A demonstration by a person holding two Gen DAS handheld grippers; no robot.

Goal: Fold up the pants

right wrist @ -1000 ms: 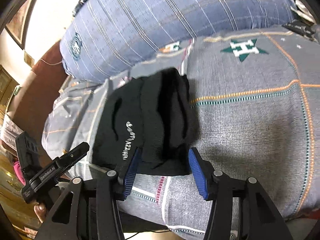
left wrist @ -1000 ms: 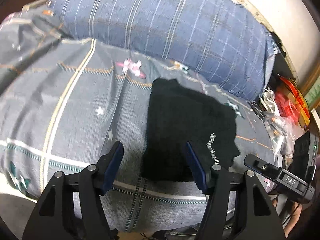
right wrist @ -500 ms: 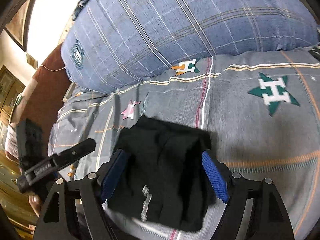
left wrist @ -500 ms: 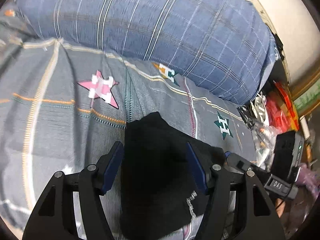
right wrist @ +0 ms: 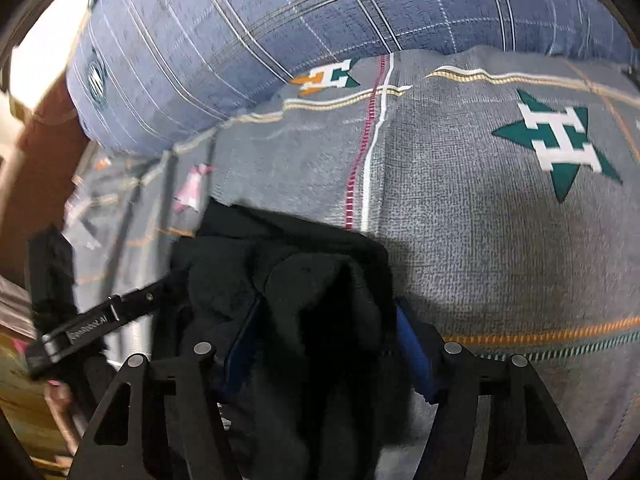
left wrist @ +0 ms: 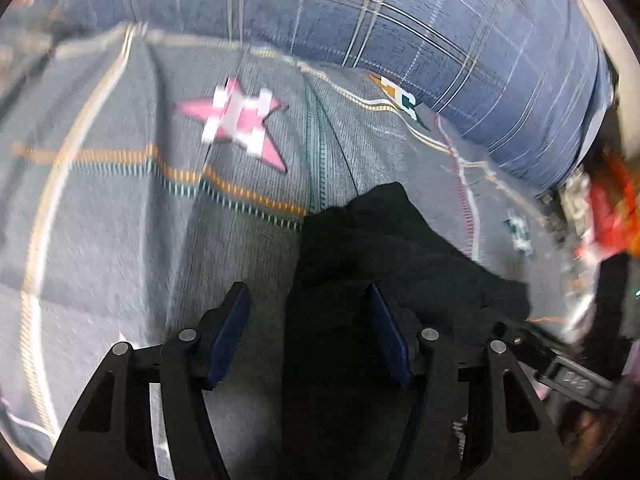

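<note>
Your black pants (right wrist: 304, 300) sit as a thick, fuzzy folded bundle on the grey woven bedspread (right wrist: 500, 240) (stars and stitched stripes across it), just in front of the blue plaid pillow (right wrist: 280, 24). Your right gripper (right wrist: 328, 344) has the bundle bulging between its blue pads and its jaws are closing, though I cannot tell if they press yet. Your left gripper (left wrist: 308, 336) is closing too, unclenched, straddling the bundle's left edge.

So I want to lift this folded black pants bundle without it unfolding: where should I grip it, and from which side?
Grip the folded black pants bundle at its thick near edge, coming from above and from the near side. The layers stack there in a raised hump, so one pinch likely catches them all. The right gripper already straddles it, jaws closing.
</note>
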